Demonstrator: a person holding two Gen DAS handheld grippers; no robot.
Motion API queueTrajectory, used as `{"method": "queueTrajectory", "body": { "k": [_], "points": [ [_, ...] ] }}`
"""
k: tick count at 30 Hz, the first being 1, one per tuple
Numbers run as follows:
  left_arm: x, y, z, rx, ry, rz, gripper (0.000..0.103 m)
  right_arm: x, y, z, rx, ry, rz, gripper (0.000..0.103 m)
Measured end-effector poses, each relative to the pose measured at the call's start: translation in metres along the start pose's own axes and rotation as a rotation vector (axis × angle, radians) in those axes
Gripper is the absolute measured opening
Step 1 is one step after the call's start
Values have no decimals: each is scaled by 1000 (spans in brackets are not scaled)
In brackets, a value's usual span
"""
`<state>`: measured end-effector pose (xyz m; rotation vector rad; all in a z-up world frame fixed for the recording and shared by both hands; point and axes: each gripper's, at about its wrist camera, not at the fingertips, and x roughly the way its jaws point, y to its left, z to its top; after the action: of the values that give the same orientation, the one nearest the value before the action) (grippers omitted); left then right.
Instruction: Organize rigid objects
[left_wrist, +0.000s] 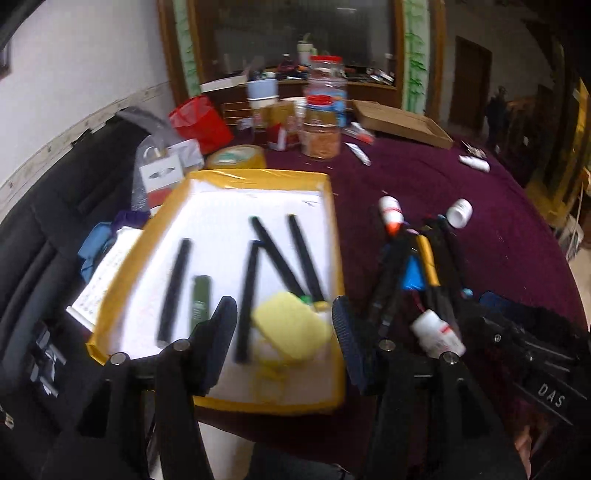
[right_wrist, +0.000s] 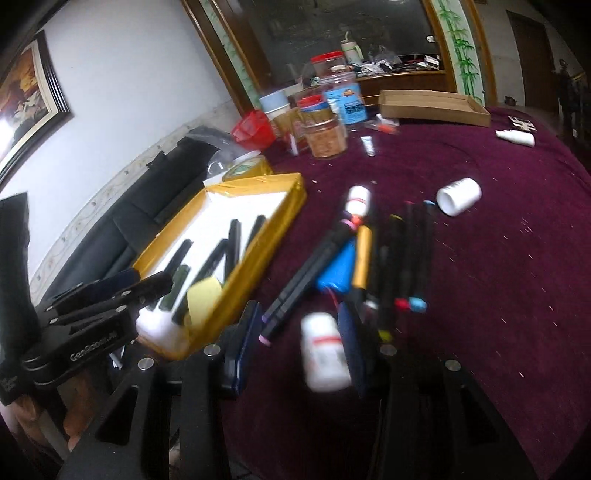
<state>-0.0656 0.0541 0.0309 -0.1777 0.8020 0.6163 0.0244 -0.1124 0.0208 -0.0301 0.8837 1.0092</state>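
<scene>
**White Bottle Between the Right Fingers, Tray to Its Left**

A small white plastic bottle with a red-striped label (right_wrist: 325, 350) is seen lying on its side on the purple tablecloth (right_wrist: 480, 295), just right of the yellow-rimmed, white-lined tray (right_wrist: 258, 266). Its long axis runs roughly along the line of the right gripper (right_wrist: 295, 350), cap end toward the camera as far as blur allows. The right gripper's fingers are spread, with the bottle between them, close against the right-hand finger; no pinch is shown. The right gripper is judged the nearer one.

The left gripper (left_wrist: 284, 339) is held spread over the tray's near end, above a yellow sponge (left_wrist: 291, 332) and black marker pens (left_wrist: 177, 288) lying lengthwise. A loose pile of markers (right_wrist: 388, 266) lies beyond the bottle, also right of the tray, pointing away.
</scene>
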Motion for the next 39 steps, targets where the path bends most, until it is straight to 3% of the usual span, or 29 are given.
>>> {"method": "queueTrajectory", "body": {
  "k": [11, 15, 20, 24, 29, 32, 39],
  "points": [
    [-13, -56, -6, 96, 10, -16, 52, -27, -25, -23, 2, 2, 24, 38],
    [-13, -56, -8, 87, 14, -35, 52, -25, -35, -23, 34, 13, 12, 38],
    [0, -46, -9, 33, 73, -109, 52, -16, -44, -21, 71, 42, -4, 38],
    [4, -42, -9, 16, 75, -136, 52, -4, -49, -10, 73, 62, -54, 37],
    [6, -33, -7, -13, 61, -195, 52, 22, -68, 21, 110, 86, -116, 28],
    [8, -30, -6, -15, 61, -199, 52, 43, -84, 42, 146, 115, -163, 21],
    [9, -22, -6, -23, 55, -197, 52, 87, -105, 67, 191, 195, -233, 19]
  ]
}}
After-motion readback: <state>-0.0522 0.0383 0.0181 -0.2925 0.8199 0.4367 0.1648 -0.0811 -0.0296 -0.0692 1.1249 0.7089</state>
